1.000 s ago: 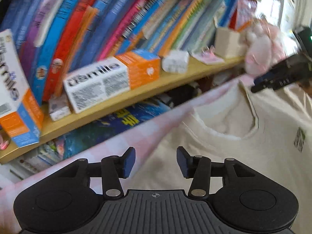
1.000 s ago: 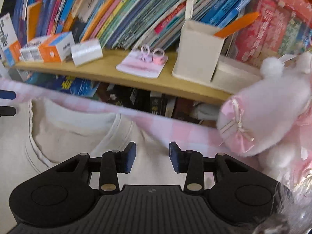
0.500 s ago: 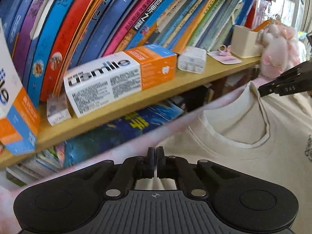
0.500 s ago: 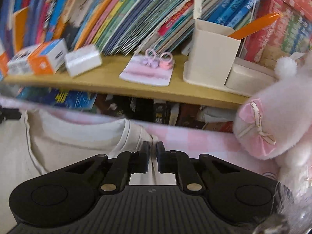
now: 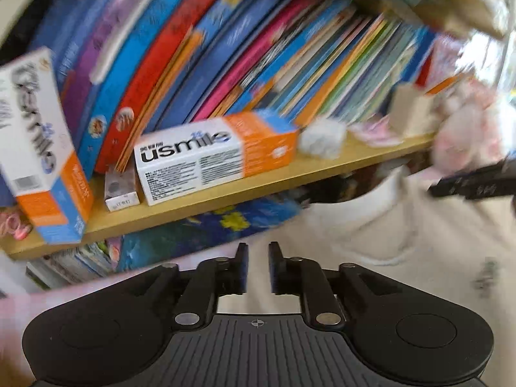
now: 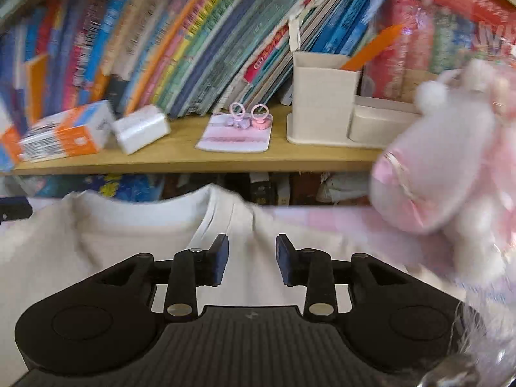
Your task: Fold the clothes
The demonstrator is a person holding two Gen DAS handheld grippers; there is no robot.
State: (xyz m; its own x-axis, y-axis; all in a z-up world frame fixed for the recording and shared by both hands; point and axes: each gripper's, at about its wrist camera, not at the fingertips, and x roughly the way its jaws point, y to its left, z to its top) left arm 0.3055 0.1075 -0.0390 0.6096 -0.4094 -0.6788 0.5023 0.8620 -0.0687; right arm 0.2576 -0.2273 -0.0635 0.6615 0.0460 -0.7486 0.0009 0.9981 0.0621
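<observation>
A cream T-shirt (image 5: pixel 403 235) lies on a pink checked cloth (image 6: pixel 338 222), its collar toward the bookshelf; it also shows in the right wrist view (image 6: pixel 135 225). My left gripper (image 5: pixel 258 267) is open with a narrow gap, over the shirt's left shoulder edge, holding nothing. My right gripper (image 6: pixel 251 259) is open over the right shoulder beside the collar, holding nothing. The right gripper's fingers also show at the right edge of the left wrist view (image 5: pixel 474 183).
A wooden shelf (image 6: pixel 193 161) close behind the shirt carries leaning books (image 5: pixel 225 58), usmile boxes (image 5: pixel 216 158), a white holder (image 6: pixel 322 96) and a hair-tie card (image 6: pixel 237 132). A pink plush toy (image 6: pixel 451 174) sits at the right.
Both grippers were open a second ago, shut on the shirt's shoulders half a second ago, and have opened again now. The views are blurred with motion.
</observation>
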